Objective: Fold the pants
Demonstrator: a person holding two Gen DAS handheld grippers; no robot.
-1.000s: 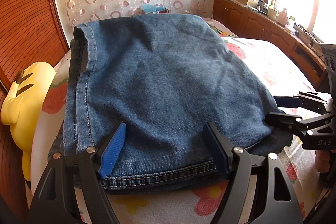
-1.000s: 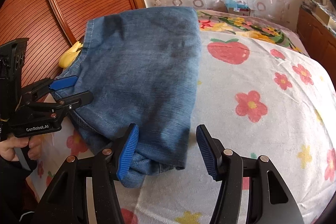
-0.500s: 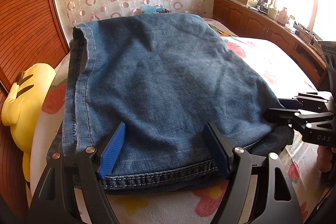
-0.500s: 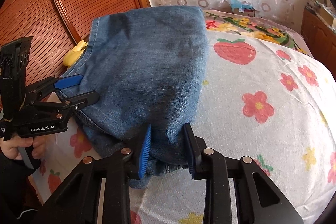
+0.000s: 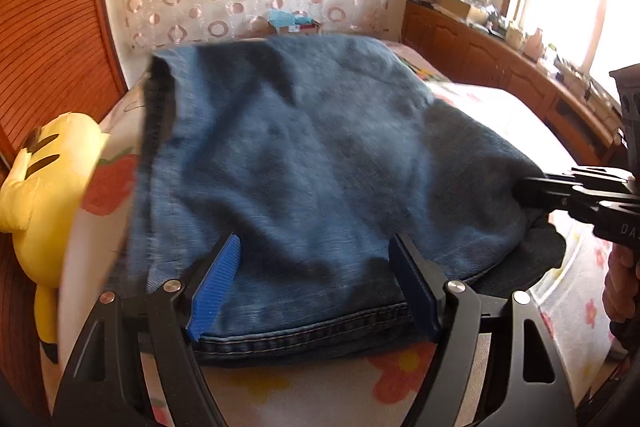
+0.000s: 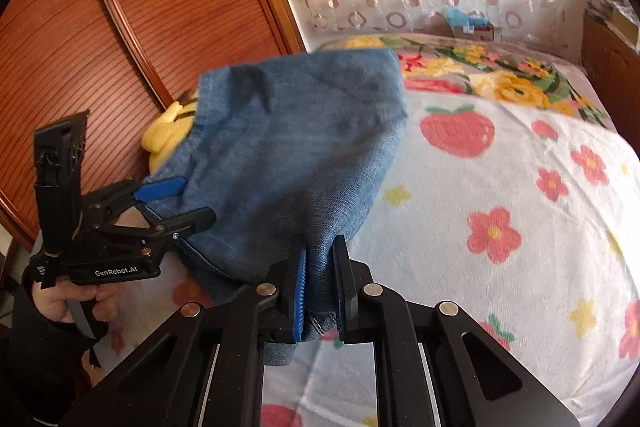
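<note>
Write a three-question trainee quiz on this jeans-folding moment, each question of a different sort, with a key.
1. True or false: the right tongs are pinched on a corner of the jeans.
2. Multiple choice: the left tongs are (A) shut on the hem, (B) open, with the hem between the pads, (C) away from the jeans.
3. Fill in: the yellow thing beside the jeans, against the wooden headboard, is a ____.

Key
1. True: denim is pressed between the blue pads, which have just been closing.
2. B: the pads stand wide on either side of the stitched hem.
3. Plush toy, lying at the bedsheet's edge.
</note>
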